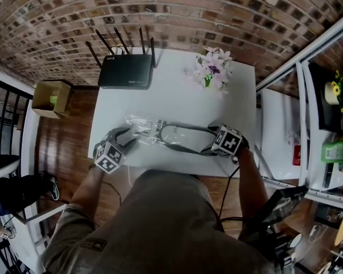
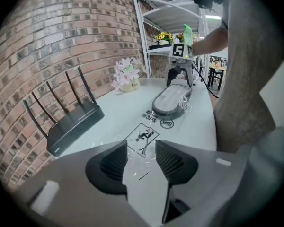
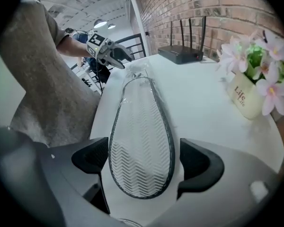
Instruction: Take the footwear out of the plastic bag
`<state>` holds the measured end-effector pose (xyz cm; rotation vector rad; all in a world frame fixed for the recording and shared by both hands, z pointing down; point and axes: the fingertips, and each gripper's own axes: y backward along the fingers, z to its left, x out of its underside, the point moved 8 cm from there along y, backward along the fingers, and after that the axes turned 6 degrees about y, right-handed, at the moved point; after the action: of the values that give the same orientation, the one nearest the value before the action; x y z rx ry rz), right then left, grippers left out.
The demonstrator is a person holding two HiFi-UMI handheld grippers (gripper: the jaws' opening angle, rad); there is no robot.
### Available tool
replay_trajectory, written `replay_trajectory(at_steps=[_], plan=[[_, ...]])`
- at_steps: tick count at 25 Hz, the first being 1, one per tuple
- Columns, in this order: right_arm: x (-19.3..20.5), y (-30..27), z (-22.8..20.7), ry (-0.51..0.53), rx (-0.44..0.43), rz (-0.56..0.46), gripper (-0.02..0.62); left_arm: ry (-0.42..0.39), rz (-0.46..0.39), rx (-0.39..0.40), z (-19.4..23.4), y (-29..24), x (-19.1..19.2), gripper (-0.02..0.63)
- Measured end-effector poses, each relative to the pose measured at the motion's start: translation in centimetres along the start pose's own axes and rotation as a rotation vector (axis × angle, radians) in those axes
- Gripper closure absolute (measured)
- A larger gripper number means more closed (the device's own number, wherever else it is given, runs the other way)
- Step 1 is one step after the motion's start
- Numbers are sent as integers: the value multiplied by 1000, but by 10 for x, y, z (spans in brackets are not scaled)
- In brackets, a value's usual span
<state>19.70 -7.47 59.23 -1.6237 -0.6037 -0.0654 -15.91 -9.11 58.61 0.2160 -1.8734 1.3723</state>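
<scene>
Brick wall behind a white bench; wood floor to its left with a cardboard box.

Head view: router and flowers stand along the far side, well apart from the work. Plastic bag and footwear lie near the front edge, between left gripper and right gripper.

Left gripper view: left gripper jaws stand apart. Clear film of the plastic bag lies in the gap, neither pad pressing it. Footwear lies beyond with film wrinkled over it, so judged only partly out. Right gripper sits at its far end.

Right gripper view: right gripper jaws wide apart, straddling the near end of the footwear, tread side up. Small gaps at both pads, no grip. Left gripper is at the far end.

Step in hand, judged: close the right jaws squarely on the sole's edges and pin the film with the left. Then draw the two apart along the footwear's length, low over the bench, so the film slides rather than bunches.

Room: the front edge is just beside both grippers and the person's body is close behind, so pulling that way is cramped. Bare bench toward the flowers looks the freer path; stop short of the pot.
</scene>
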Motion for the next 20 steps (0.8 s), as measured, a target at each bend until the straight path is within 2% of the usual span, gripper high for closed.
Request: replay_trajectory(at_steps=[4,6,8,14,17,20], plan=[[0,-15,-7,21,-112,71,116,-47,-10,22,-10,-4,-10,436],[0,-18,-10,41,-132,103,138,-58,-3,35,-15,-11,-13,436],[-2,-16,-12,67,-127,126,173,-61,10,38,-18,-19,-14,436],[-8,-11,-11,113,-108,160,219,-62,68,44,-21,-30,-12,441],[-10,-4,-11,130,-94,145,270,-74,95,42,-20,-32,-10,480],[-10,-1,-9,138,-92,122,319,-81,117,36,-18,-33,-6,547]])
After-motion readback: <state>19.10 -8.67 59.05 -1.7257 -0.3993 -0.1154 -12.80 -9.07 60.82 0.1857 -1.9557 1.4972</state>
